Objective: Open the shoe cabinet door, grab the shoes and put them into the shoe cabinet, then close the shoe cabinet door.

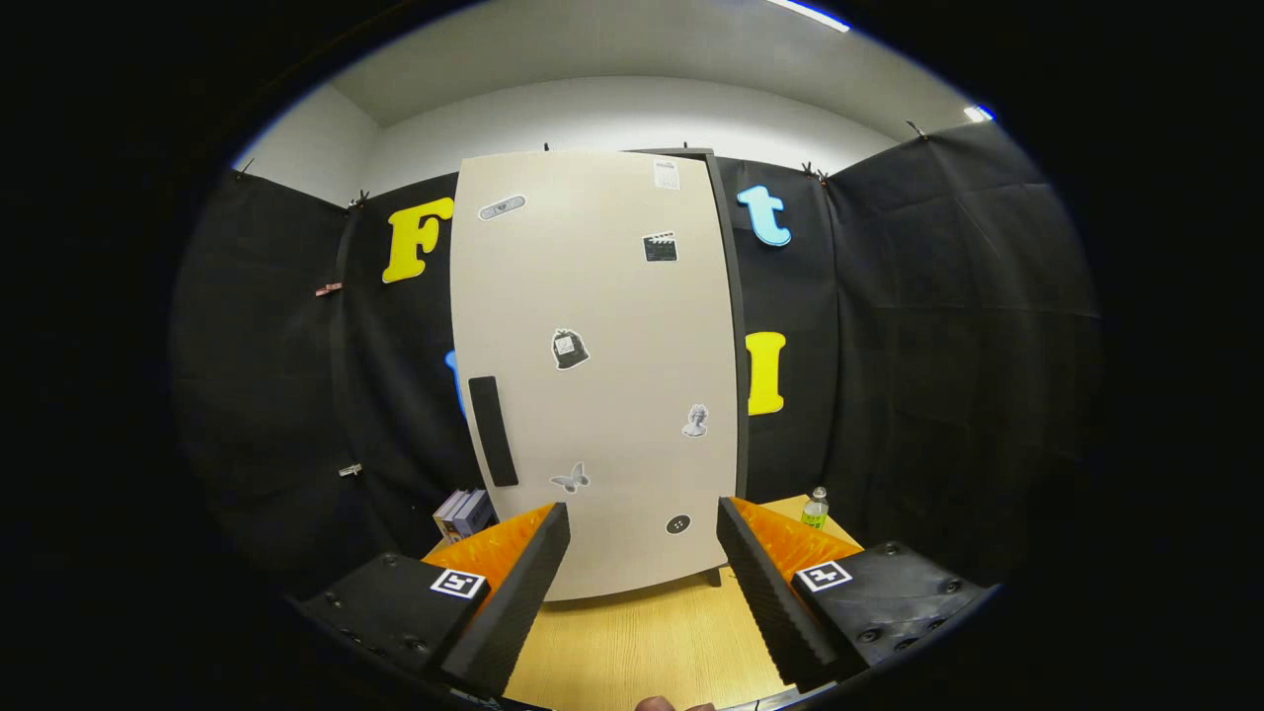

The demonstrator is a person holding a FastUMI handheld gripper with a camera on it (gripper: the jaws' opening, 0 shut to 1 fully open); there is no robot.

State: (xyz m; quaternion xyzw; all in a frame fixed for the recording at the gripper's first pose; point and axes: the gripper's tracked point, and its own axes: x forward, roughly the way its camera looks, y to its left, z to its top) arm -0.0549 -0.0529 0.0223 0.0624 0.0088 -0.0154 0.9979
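Note:
A tall beige shoe cabinet [602,296] stands on the wooden table, straight ahead of my fingers. Its door is shut and carries several small stickers. A dark vertical handle [492,431] sits low on the door's left side, a little above my left finger [513,583]. My gripper [644,518] is open, its fingers spread wide with nothing between them, and it stands a short way in front of the door's lower part.
The wooden table [642,642] runs from my fingers to the cabinet's foot. A few books [464,513] stand left of the cabinet. A small plastic bottle [815,508] stands to its right. Black cloth walls close the booth on all sides.

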